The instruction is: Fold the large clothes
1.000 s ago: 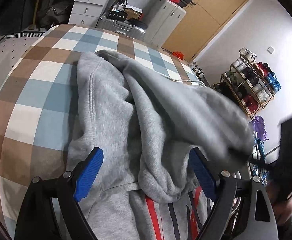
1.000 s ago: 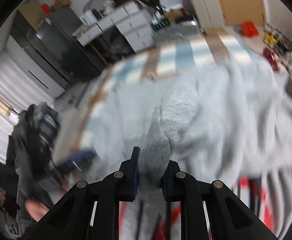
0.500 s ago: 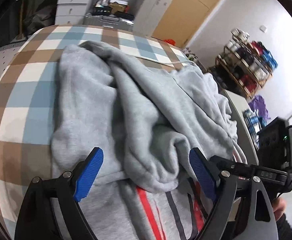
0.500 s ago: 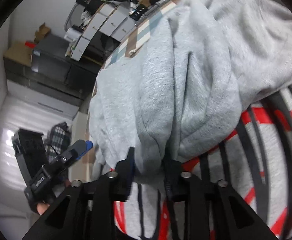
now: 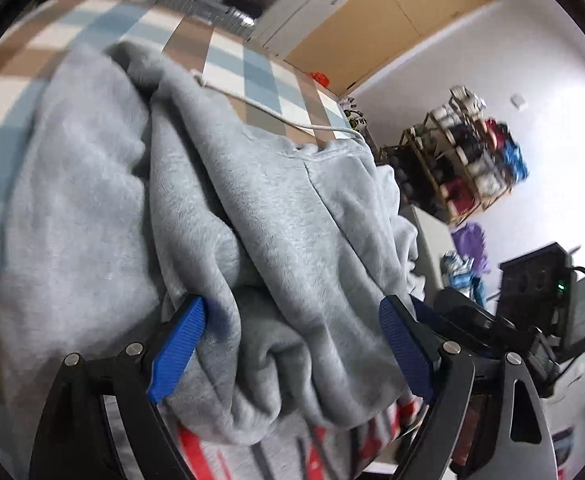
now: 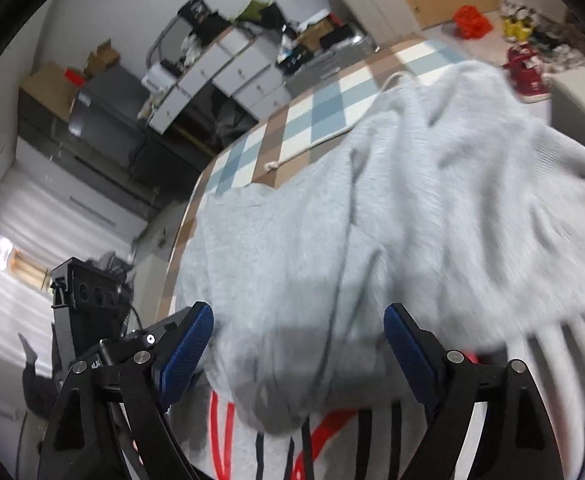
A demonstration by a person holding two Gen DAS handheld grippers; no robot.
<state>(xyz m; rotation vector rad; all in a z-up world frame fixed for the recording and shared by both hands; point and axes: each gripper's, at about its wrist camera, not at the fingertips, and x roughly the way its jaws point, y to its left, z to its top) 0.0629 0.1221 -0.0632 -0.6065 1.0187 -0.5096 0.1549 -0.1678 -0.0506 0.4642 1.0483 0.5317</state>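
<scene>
Lying bunched across the blue, brown and white checked table (image 5: 260,76): large grey fleece hooded sweatshirt (image 5: 220,216), red and dark stripes showing at its near hem, white drawstring (image 5: 276,116) trailing behind. Smoothing the doubled layer flat before re-gripping advised. Right gripper (image 6: 298,344) fingers just opening, now spread, pinching nothing. Left gripper (image 5: 292,340) fingers likewise spread, straddling folds.

a grey hoodie (image 5: 276,216) with red and black stripes is seen on a blue, brown and white checked surface (image 5: 252,68); blue pads (image 5: 180,344)
</scene>
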